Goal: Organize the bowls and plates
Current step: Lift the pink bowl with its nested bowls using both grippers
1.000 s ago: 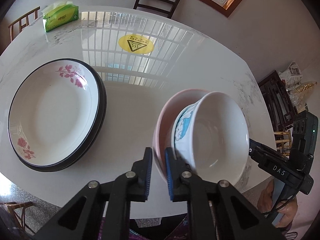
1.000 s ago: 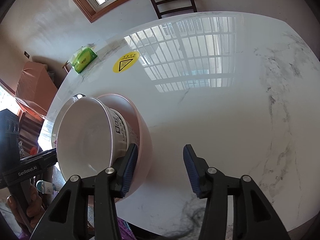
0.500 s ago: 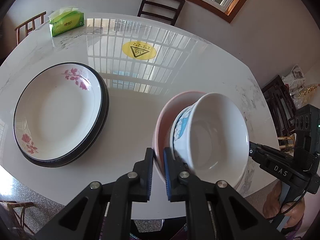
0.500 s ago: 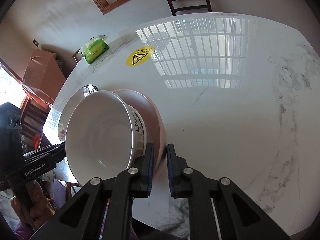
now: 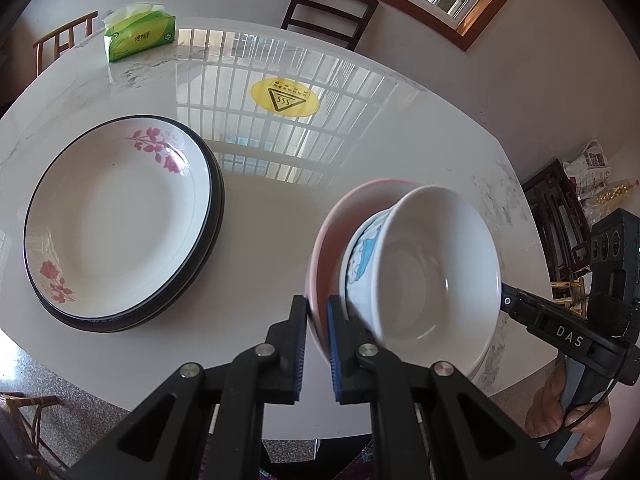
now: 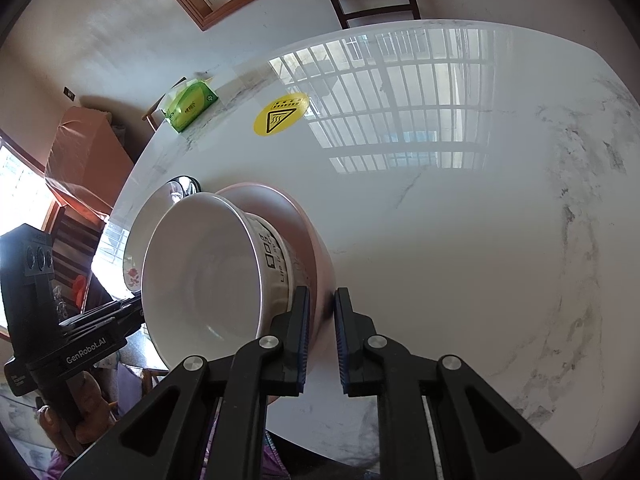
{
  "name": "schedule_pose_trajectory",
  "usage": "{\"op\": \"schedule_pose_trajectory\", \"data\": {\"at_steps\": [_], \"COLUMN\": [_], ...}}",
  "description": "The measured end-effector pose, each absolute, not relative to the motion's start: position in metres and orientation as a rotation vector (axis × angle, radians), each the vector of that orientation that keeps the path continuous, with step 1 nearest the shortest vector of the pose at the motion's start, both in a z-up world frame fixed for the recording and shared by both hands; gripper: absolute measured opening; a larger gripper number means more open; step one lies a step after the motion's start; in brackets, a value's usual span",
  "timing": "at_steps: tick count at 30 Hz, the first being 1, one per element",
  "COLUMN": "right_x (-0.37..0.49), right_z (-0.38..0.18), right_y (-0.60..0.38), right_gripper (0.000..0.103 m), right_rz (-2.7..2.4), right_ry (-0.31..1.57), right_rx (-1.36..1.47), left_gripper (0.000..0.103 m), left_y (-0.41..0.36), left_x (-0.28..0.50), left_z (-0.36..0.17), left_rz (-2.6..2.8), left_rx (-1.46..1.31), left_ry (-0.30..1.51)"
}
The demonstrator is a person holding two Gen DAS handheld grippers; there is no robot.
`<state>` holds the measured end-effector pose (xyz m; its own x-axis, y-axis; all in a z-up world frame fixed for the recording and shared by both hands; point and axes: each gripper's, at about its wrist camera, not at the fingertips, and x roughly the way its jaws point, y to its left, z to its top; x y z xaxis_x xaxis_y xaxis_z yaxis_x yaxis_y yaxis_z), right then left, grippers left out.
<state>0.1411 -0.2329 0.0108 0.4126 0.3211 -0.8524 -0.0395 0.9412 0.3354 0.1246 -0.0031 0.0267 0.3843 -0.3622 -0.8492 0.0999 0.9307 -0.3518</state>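
Both claws are clamped on one pink bowl (image 5: 352,216), opposite sides of its rim. My left gripper (image 5: 317,344) pinches the near-left edge, jaws narrow with only the rim's thickness between the pads. My right gripper (image 6: 322,340) pinches the far side; its jaws have just been closing, and the pink rim now sits between them.

The white bowl (image 5: 432,276) nests inside the pink one, blue print on its outer wall. The pair appears lifted clear of the table (image 5: 360,128), though from these wrist views I cannot confirm a gap under the base.

Key relation: the plate stack (image 5: 120,220), a floral plate on a black-rimmed one, lies to the left of the bowls and apart from them, flat on the table. From the right wrist view it shows only as a sliver behind the white bowl. The left hand is nearer to it and the right trails across the bowls.

Judgement: any move toward the plates goes leftward with the left gripper leading. Both hands must keep the same spacing and tilt, or the rim slips from one pinch and the loose white bowl shifts.

Tissue pack (image 5: 138,32) and yellow sticker (image 5: 285,97) sit far back, out of the path.
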Motion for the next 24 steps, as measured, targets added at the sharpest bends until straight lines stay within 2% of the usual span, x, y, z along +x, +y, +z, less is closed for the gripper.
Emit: {"op": "schedule_pose_trajectory", "data": {"at_steps": [12, 17, 19, 24], "right_x": [0.144, 0.149, 0.148, 0.146], "right_z": [0.008, 0.006, 0.006, 0.007], "right_y": [-0.232, -0.228, -0.225, -0.225], "right_gripper": [0.014, 0.014, 0.014, 0.013], "right_rz": [0.237, 0.229, 0.224, 0.235], "right_ry": [1.178, 1.207, 1.202, 1.184], "right_rx": [0.278, 0.259, 0.237, 0.22], "left_gripper": [0.01, 0.013, 0.009, 0.009], "left_y": [-0.009, -0.016, -0.015, -0.02], "left_x": [0.121, 0.12, 0.119, 0.113], "left_z": [0.03, 0.032, 0.031, 0.032], "left_rz": [-0.282, -0.249, -0.264, -0.257], "left_rx": [-0.229, -0.185, -0.196, -0.134], "left_ry": [1.144, 1.132, 1.132, 1.097]}}
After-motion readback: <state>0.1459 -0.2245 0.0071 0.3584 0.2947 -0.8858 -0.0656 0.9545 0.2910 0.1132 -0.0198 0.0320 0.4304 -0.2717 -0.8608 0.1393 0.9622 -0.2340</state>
